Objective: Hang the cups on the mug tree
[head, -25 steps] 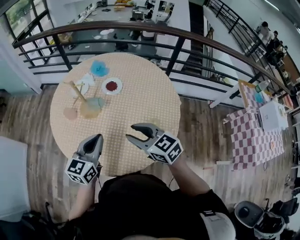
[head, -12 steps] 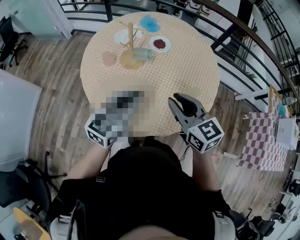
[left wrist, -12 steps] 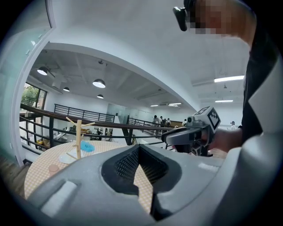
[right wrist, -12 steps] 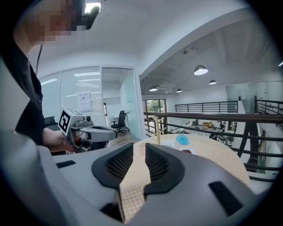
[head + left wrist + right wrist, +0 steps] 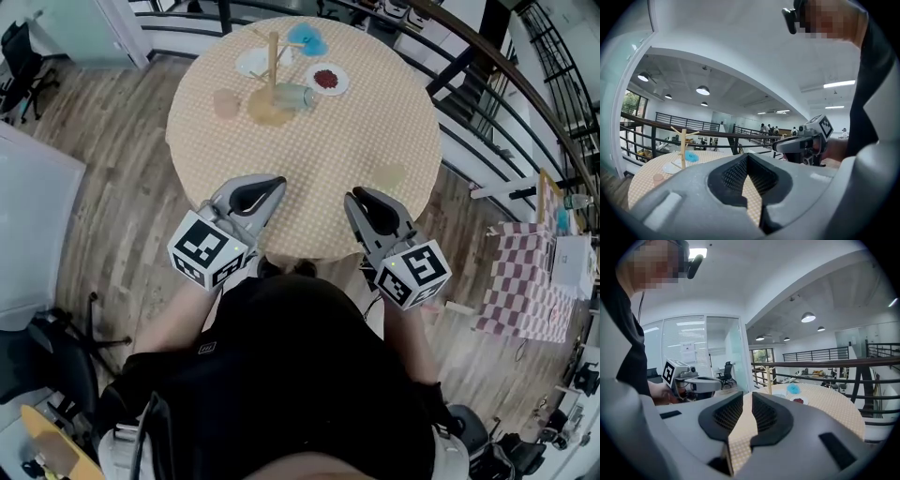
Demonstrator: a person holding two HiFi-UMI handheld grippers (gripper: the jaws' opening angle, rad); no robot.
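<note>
At the table edge, left gripper stays shut, right gripper has nearly closed, both empty

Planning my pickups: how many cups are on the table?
3: a pink cup left of the mug tree, a clear cup lying at its base, what looks like a blue cup beyond it.

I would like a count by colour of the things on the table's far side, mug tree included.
Wood: 1, mug tree
White: 2, plain plate, plate with red food
Blue: 1, blue item
Pink: 1, pink cup
Clear: 1, clear cup
Total: 6
</note>
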